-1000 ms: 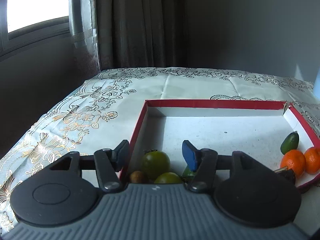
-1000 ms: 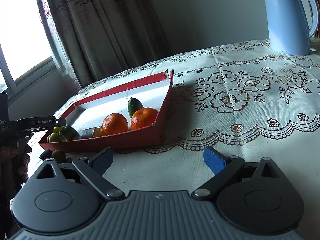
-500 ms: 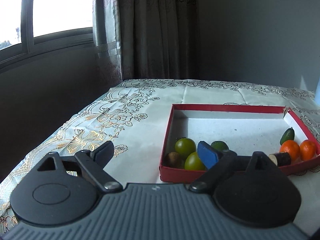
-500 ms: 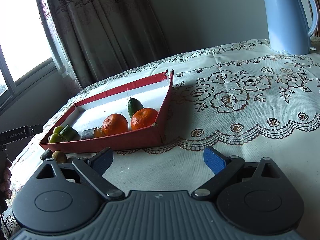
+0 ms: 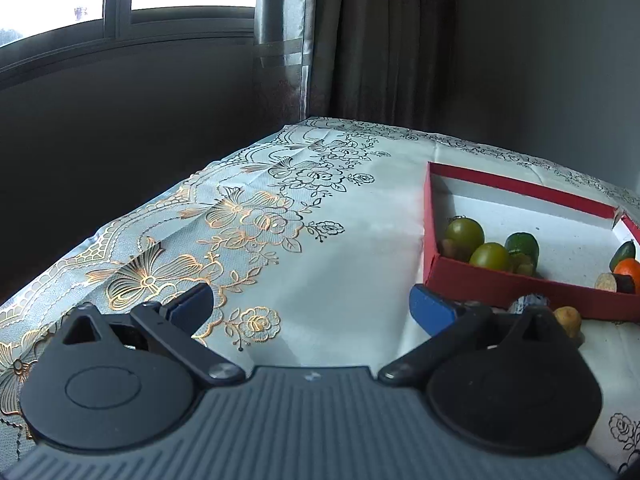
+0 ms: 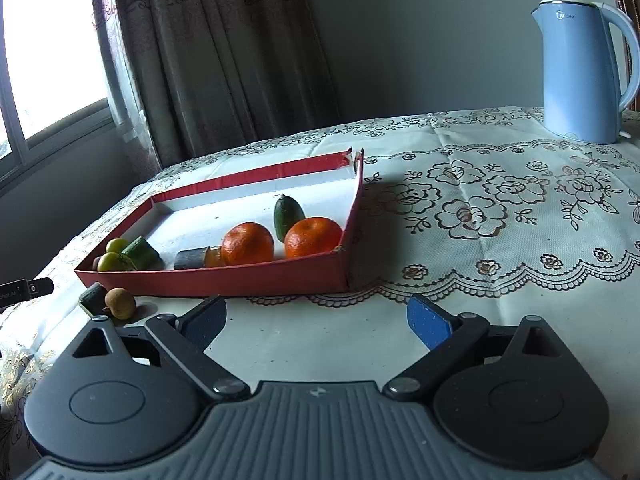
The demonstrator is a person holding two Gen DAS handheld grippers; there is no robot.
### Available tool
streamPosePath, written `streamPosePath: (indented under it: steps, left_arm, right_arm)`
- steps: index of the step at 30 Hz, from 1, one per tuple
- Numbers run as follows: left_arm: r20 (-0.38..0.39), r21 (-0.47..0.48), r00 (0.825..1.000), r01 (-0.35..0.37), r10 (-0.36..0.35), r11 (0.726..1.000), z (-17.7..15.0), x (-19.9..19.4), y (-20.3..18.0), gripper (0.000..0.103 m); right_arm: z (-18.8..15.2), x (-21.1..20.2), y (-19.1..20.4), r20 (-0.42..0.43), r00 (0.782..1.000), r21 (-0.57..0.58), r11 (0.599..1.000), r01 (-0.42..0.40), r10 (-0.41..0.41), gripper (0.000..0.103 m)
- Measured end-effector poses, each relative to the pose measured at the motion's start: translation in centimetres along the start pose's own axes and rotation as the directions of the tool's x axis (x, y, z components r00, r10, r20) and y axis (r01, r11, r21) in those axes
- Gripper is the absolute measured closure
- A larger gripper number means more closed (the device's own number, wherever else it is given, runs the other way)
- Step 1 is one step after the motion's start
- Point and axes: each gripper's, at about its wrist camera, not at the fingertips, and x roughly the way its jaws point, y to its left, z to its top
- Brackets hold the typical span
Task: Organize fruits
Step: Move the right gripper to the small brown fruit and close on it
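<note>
Table (image 6: 500, 288), covered by a floral lace cloth, carries all items. A blue electric kettle (image 6: 580, 72) stands at its far right corner, well apart from the work.

The red cardboard tray (image 6: 248, 278) sits toward the table's left edge, near the window side. At the tray's right end: two tangerines (image 6: 248, 243), touching or nearly so, with a small dark green oval fruit (image 6: 287, 212) just behind them. A dark cylindrical piece (image 6: 192, 259) lies left of the tangerines against the tray's near wall. At the tray's left corner: two green round fruits (image 5: 464, 234) and a green cut piece (image 6: 140, 251), clustered.

Outside the tray, just off its near left corner, a small brown round fruit (image 6: 120, 303) rests on the cloth beside a dark stub (image 6: 93, 298); the two appear to touch.

Left gripper (image 5: 310, 306): fingers spread wide, holding nothing, over bare cloth. Right gripper (image 6: 316, 320): fingers spread wide, holding nothing.

Judgement: the stray brown fruit is the outstanding item. It lies right of the left gripper's fingers and left of the right gripper's. Neither is aligned with it. Being round, it sets no grasp axis.
</note>
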Motion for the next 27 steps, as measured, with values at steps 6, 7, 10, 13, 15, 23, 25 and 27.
streamPosePath:
  steps: [6,7,10,13,15,23,25,27]
  left_arm:
    - [-0.012,-0.080,0.999,0.051,-0.052,0.995,-0.2,0.1,1.5,0.000]
    - [-0.013,-0.089,0.998,0.057,-0.058,0.994,-0.2,0.1,1.6,0.000]
    - [-0.009,-0.108,0.997,0.079,-0.080,0.991,-0.2,0.0,1.9,0.000]
    - [-0.005,-0.111,0.995,0.102,-0.103,0.989,-0.2,0.1,2.0,0.000]
    - [-0.002,-0.111,0.993,0.113,-0.114,0.987,-0.2,0.1,2.0,0.000]
    - [0.001,-0.129,0.988,0.151,-0.152,0.980,-0.2,0.1,2.2,0.000]
    - [0.002,-0.131,0.988,0.154,-0.155,0.979,-0.2,0.1,2.2,0.000]
    - [0.003,-0.133,0.987,0.158,-0.159,0.978,-0.2,0.1,2.2,0.000]
  right_arm:
    - [-0.3,1.7,8.7,0.006,0.998,-0.273,0.960,-0.063,0.068,0.016]
    - [-0.4,2.2,9.7,-0.005,0.998,-0.303,0.951,-0.066,0.068,0.036]
    - [-0.4,3.9,11.5,-0.063,0.994,-0.345,0.933,-0.102,0.085,0.066]
    - [-0.7,4.8,12.4,-0.104,0.989,-0.370,0.919,-0.137,0.105,0.066]
    - [-0.7,5.0,12.9,-0.111,0.987,-0.380,0.913,-0.150,0.116,0.066]
    - [-0.5,5.8,14.4,-0.117,0.984,-0.408,0.897,-0.169,0.132,0.066]
    - [-0.4,6.3,14.6,-0.124,0.984,-0.413,0.895,-0.171,0.131,0.066]
    - [-0.5,6.8,14.8,-0.142,0.982,-0.417,0.892,-0.173,0.124,0.066]
